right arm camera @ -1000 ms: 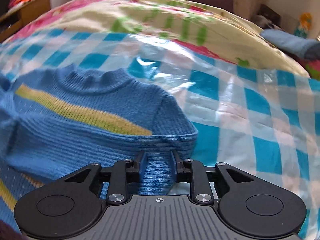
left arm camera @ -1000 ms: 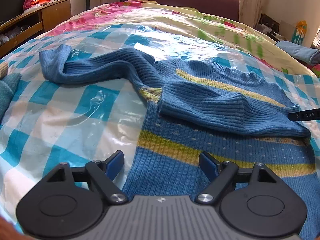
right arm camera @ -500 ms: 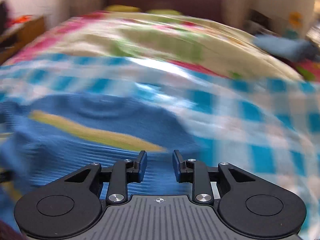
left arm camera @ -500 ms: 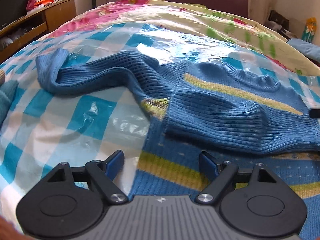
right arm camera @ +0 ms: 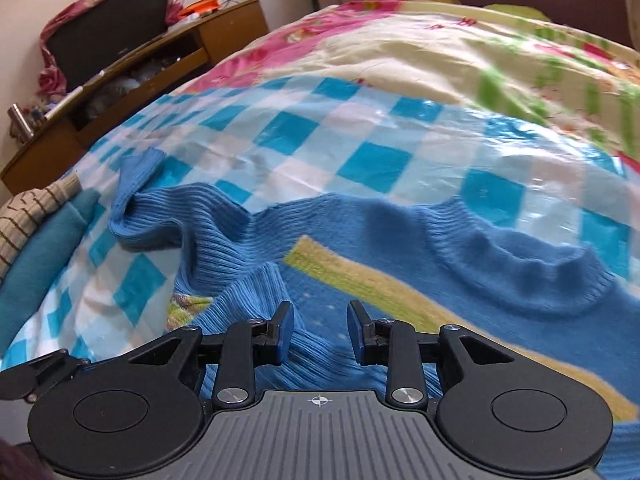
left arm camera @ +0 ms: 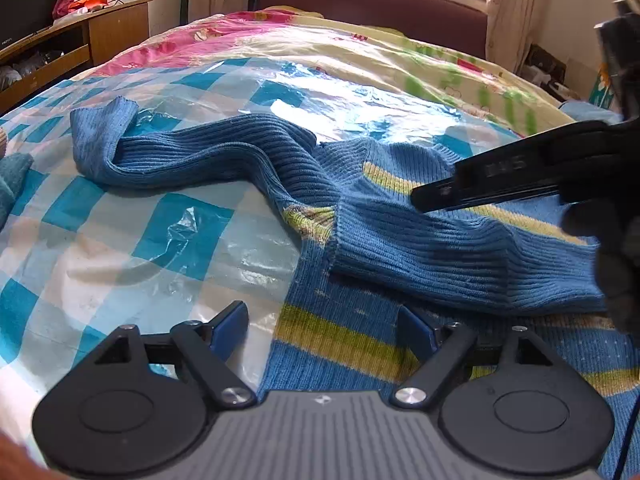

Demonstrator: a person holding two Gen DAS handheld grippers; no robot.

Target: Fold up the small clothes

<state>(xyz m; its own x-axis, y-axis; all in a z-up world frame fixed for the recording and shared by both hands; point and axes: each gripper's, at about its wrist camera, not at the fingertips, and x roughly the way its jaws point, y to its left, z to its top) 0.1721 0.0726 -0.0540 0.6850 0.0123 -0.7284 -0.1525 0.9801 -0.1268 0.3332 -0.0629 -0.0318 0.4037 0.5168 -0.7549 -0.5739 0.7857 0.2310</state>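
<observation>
While the blue ribbed-knit sweater (left arm camera: 420, 216) is lying across the middle and right of the left wrist view on the bed's glossy checked plastic sheet (left arm camera: 132, 248), open sheet is stretching away at the left and lower left. One sleeve (left arm camera: 192, 156) is snaking toward the upper left; the other (left arm camera: 460, 256) is lying folded over the yellow-green striped body. The left hand-held gripper (left arm camera: 320, 328) is hovering with jaws wide apart over the hem edge, gripping nothing. The right hand-held gripper (right arm camera: 320, 336) is opening above the knit, pads clear of it. A wooden cabinet (right arm camera: 132, 80) is bordering the upper left.
</observation>
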